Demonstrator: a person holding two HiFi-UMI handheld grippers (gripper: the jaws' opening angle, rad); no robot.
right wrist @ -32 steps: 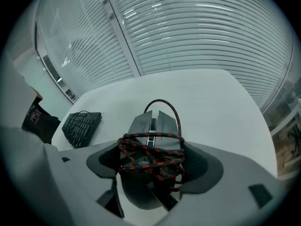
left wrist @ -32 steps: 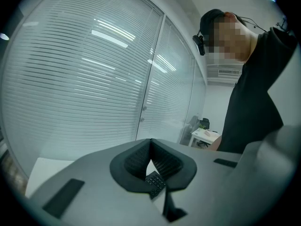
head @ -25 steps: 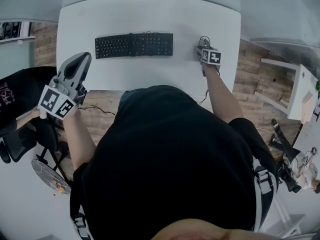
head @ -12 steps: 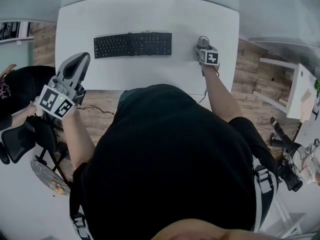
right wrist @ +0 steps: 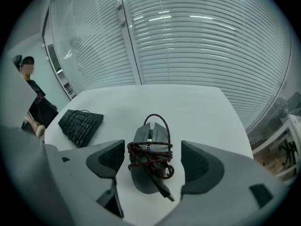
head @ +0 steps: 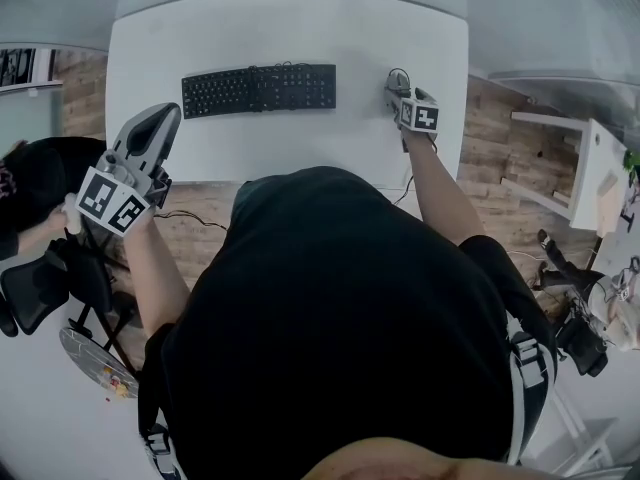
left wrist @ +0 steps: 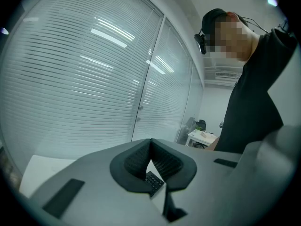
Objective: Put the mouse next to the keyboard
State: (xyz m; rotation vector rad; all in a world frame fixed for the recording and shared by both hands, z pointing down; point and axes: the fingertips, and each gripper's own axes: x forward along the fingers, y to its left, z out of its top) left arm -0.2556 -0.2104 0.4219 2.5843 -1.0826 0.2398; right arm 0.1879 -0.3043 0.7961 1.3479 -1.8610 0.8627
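Observation:
A black keyboard [head: 258,88] lies across the middle of the white table [head: 300,28]. To its right sits a dark grey mouse [right wrist: 143,178] with its red-and-black cable [right wrist: 150,153] wound around the body. My right gripper [right wrist: 153,161] is open, with one jaw on each side of the mouse and neither touching it. In the head view the right gripper [head: 403,96] covers most of the mouse [head: 397,84]. My left gripper [head: 157,120] is shut and empty, held off the table's front left edge. Through its jaws [left wrist: 150,145] a sliver of keyboard [left wrist: 153,182] shows.
A person in black sits on a chair [head: 30,208] at the far left. A white side table [head: 590,173] stands to the right on the wood floor. A thin cable [head: 195,216] runs along the floor by the table's front edge. Blinds and glass walls stand behind the table.
Both grippers hold nearly the same places; the right stays astride the mouse. The head view has drifted slightly, and the seated person at left has shifted.

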